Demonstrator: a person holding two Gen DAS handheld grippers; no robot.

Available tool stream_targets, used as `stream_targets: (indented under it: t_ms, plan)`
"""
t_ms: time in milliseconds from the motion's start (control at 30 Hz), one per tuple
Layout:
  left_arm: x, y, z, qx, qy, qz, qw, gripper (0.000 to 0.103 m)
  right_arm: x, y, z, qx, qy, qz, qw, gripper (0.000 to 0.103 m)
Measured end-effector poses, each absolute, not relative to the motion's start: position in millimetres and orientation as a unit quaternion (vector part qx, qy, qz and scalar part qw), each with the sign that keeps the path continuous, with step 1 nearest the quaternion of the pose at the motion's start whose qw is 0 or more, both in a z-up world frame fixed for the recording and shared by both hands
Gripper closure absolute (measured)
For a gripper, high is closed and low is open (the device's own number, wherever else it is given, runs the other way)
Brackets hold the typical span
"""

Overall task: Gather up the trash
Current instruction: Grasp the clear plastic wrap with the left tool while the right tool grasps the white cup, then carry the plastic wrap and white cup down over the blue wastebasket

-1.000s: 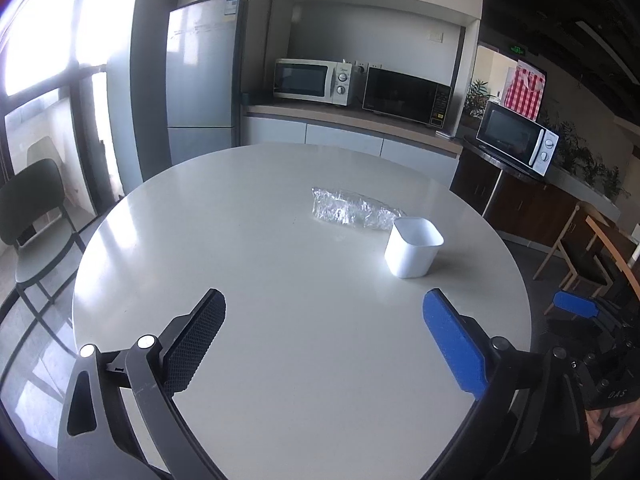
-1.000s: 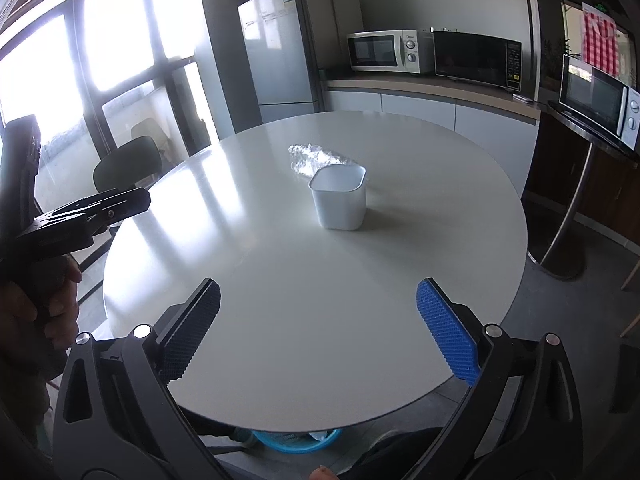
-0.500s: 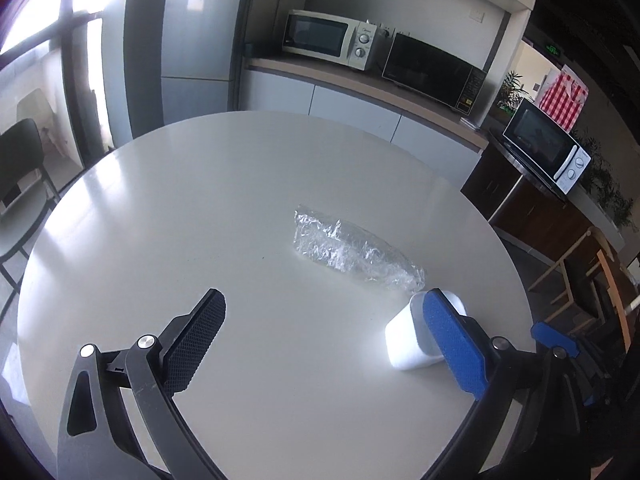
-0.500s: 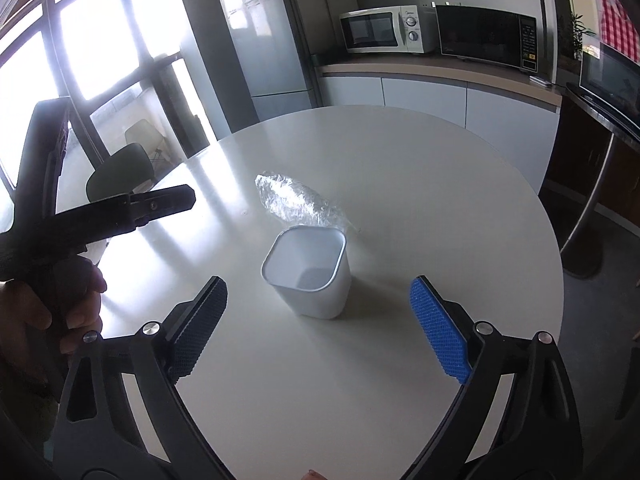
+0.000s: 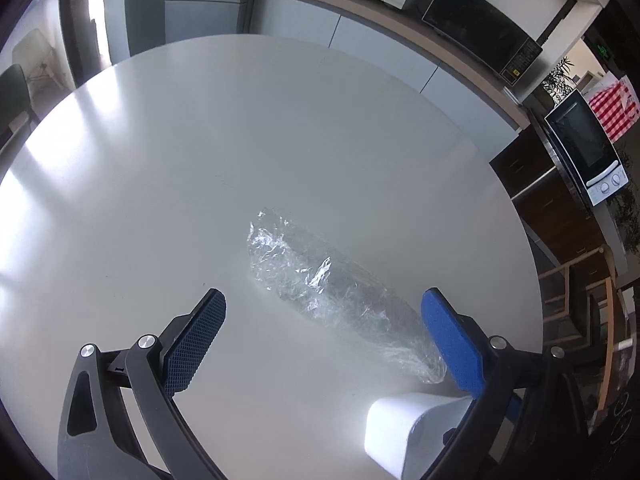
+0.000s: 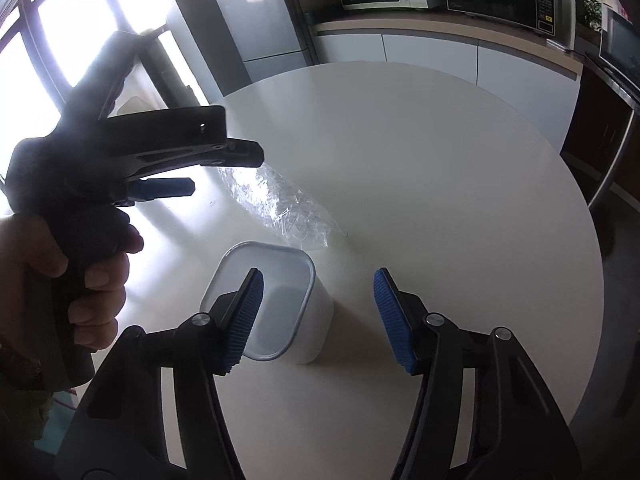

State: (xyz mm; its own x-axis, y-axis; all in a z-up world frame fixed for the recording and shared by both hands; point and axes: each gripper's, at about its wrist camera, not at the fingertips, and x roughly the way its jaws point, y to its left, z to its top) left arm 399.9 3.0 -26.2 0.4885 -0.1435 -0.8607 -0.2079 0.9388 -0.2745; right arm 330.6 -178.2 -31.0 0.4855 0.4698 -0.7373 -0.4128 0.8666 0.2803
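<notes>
My right tool (image 6: 316, 316) is closing astride the tub's (image 6: 276, 304) near wall, not yet pinching; I should seat both pads squarely before lifting. My left tool (image 5: 320, 340) hangs spread over the crinkled wrap (image 5: 332, 292), which lies just past the tub. Beyond, the desk (image 6: 440, 152) is bare, its edges far off.
</notes>
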Motion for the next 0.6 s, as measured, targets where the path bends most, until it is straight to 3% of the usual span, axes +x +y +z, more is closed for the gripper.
stream_targets:
  t_ms: [200, 267, 367, 467, 600]
  plan:
    - [409, -6, -42, -0.138, 0.52, 0.002, 0.843, 0.019, 329, -174, -43, 0.029, 0.452, 0.263, 0.852, 0.078]
    - [407, -7, -45, -0.151, 0.523, -0.012, 0.839, 0.038, 326, -173, -42, 0.022, 0.449, 0.263, 0.854, 0.084]
    - [403, -9, -45, -0.143, 0.521, -0.02, 0.841, 0.054, 323, -175, -41, 0.015, 0.443, 0.259, 0.858, 0.098]
    - [396, -7, -42, -0.126, 0.514, -0.017, 0.848, 0.065, 317, -175, -43, 0.012, 0.439, 0.261, 0.86, 0.1]
    - [374, 6, -31, -0.134, 0.501, -0.021, 0.855, 0.07, 296, -178, -44, 0.017, 0.428, 0.263, 0.865, 0.1]
